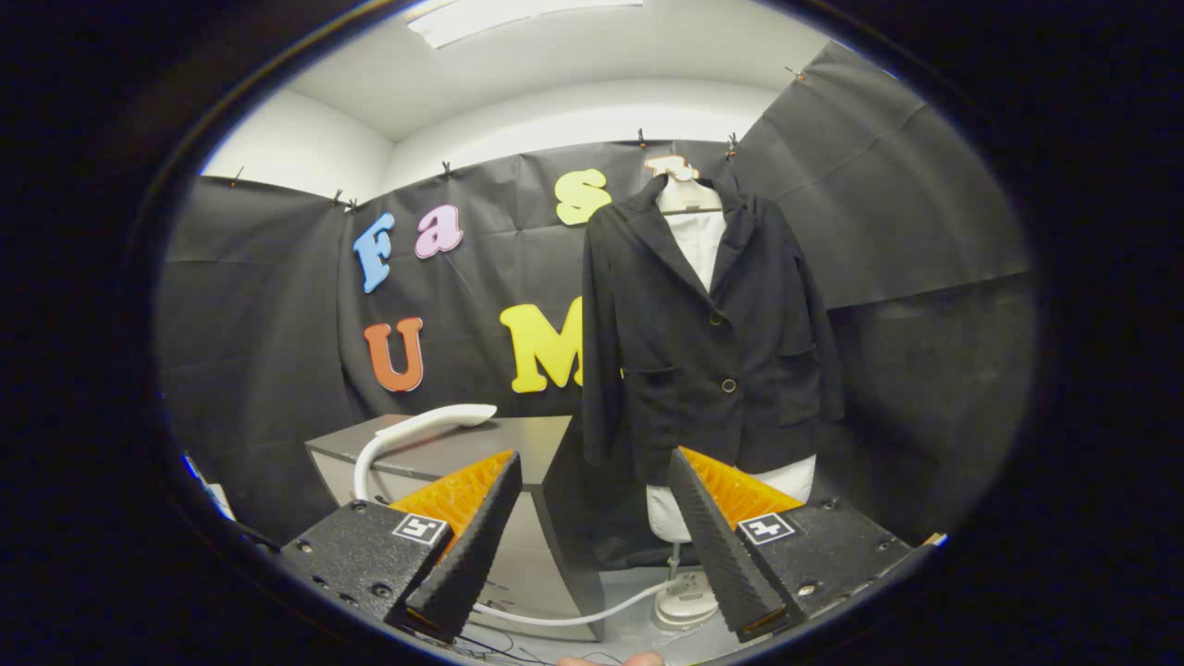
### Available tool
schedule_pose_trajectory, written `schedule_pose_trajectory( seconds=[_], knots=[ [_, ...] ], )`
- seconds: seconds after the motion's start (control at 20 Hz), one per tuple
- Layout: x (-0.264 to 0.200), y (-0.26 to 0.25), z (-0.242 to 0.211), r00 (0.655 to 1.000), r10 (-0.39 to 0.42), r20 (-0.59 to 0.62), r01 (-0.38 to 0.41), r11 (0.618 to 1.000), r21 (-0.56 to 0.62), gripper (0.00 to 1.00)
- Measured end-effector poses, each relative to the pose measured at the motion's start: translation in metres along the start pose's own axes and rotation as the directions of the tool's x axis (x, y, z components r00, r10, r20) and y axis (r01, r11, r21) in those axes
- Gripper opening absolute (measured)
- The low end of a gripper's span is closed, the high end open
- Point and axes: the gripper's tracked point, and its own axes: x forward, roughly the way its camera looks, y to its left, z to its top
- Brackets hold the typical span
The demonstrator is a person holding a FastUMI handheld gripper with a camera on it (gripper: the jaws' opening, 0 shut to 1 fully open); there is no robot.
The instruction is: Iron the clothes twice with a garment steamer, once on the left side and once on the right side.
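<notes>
The claw (592,518) stands with its two fingers (476,532) wide apart; nothing lies between them and neither finger touches any object. Just ahead of the left finger stands a grey counter (518,439); the steamer (435,421), a white curved wand, lies along the counter's far-left edge with its head toward the counter's middle; a white hose (564,615) runs from under the counter's near side toward a white base (686,601) on the floor. Beyond the right finger, clear of the counter's right edge, the jacket (708,342) hangs buttoned on a white dress form (703,236), with the form's pale lower body showing under the hem.

Progress, as judged from this position: the steamer is not yet in the claw and rests apart from the jacket; neither the left-side pass nor the right-side pass appears begun. Remaining steps: bring the claw to the steamer's handle; close on it; carry it to the jacket; make one pass down each side.
</notes>
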Motion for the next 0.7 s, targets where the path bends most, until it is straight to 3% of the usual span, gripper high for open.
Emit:
schedule_pose_trajectory(
  seconds=[0.35, 0.7],
  knots=[
    [0.012, 0.026, -0.002, 0.999, 0.014, -0.037, -0.013, 1.000, 0.008, 0.99],
    [0.053, 0.123, 0.014, 0.997, 0.067, -0.042, -0.067, 0.998, -0.014, 0.99]
  ],
)
